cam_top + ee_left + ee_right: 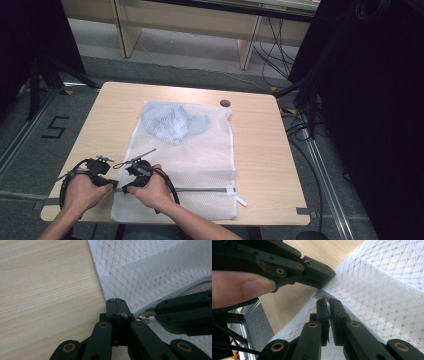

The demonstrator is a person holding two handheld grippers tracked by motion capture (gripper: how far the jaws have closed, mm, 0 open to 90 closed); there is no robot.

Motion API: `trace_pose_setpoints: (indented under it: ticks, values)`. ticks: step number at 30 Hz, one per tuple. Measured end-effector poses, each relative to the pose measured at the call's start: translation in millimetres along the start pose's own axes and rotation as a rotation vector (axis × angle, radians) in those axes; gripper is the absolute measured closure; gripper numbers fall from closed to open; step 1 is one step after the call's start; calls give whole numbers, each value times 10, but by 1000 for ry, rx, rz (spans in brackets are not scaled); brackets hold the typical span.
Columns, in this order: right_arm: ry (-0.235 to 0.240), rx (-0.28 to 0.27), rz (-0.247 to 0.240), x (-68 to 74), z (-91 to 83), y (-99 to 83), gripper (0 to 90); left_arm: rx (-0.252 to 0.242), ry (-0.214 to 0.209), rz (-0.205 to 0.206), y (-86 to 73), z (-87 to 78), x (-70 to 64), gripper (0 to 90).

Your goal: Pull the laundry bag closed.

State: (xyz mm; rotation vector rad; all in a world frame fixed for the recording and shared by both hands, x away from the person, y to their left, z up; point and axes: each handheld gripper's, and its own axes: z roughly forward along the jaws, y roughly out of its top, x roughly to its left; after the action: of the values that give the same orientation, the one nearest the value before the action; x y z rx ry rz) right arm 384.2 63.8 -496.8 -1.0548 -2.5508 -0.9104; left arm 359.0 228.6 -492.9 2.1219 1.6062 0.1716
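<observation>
Where the high view looks down on the tabletop [260, 150], a white mesh laundry bag [200, 160] lies flat with a bluish garment [175, 124] inside its far end and a grey zipper [200, 189] running across its near end. Both hands sit at the bag's near left corner, the left gripper [111, 183] just off the bag's edge, the right gripper [125, 189] on the zipper line.

In the left gripper view, the left gripper [115, 305] has its fingers pressed together at the mesh edge; whether fabric is caught between them I cannot tell. The metal zipper pull [143, 318] lies just beside them.

In the right gripper view, the right gripper [327, 301] shows a narrow gap between its fingers, their tips at the bag's corner [319, 293].
</observation>
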Motion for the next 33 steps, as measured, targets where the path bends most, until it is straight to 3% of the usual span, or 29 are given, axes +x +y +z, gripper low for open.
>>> trace_pose_setpoints:
  ticks: [2,3,5,9,12,13,15,23,26,28,33]
  values:
    - [4,-10,-25,-15,1,-3,870,-7,-5,-11,-6,2,1,900]
    - [-1,5,11,5,-10,-11,870,-11,-3,-10,-5,5,-2,900]
    - [-3,-7,-9,1,-15,-13,870,3,5,6,1,-2,-4,900]
    - [-3,0,-10,14,-34,-17,870,-16,6,-17,-4,13,-9,900]
    - [-2,-2,-10,8,-47,-22,870,-14,6,-12,-2,12,-7,900]
    - [-8,-8,-34,-13,-44,-22,870,0,0,4,0,0,2,900]
    - [-3,-2,-13,2,-51,-26,869,-14,5,-14,-3,11,-9,900]
    - [-3,3,-3,-6,-79,-52,870,-11,-2,-11,-4,6,-4,900]
    - [-8,-3,-41,-43,-89,-56,869,-12,-2,-11,-4,7,-5,900]
    - [-9,2,-16,-30,-105,-64,869,-8,1,-8,-4,4,-3,900]
    - [-6,-9,-26,-43,-120,-76,870,-6,0,-3,-3,3,0,900]
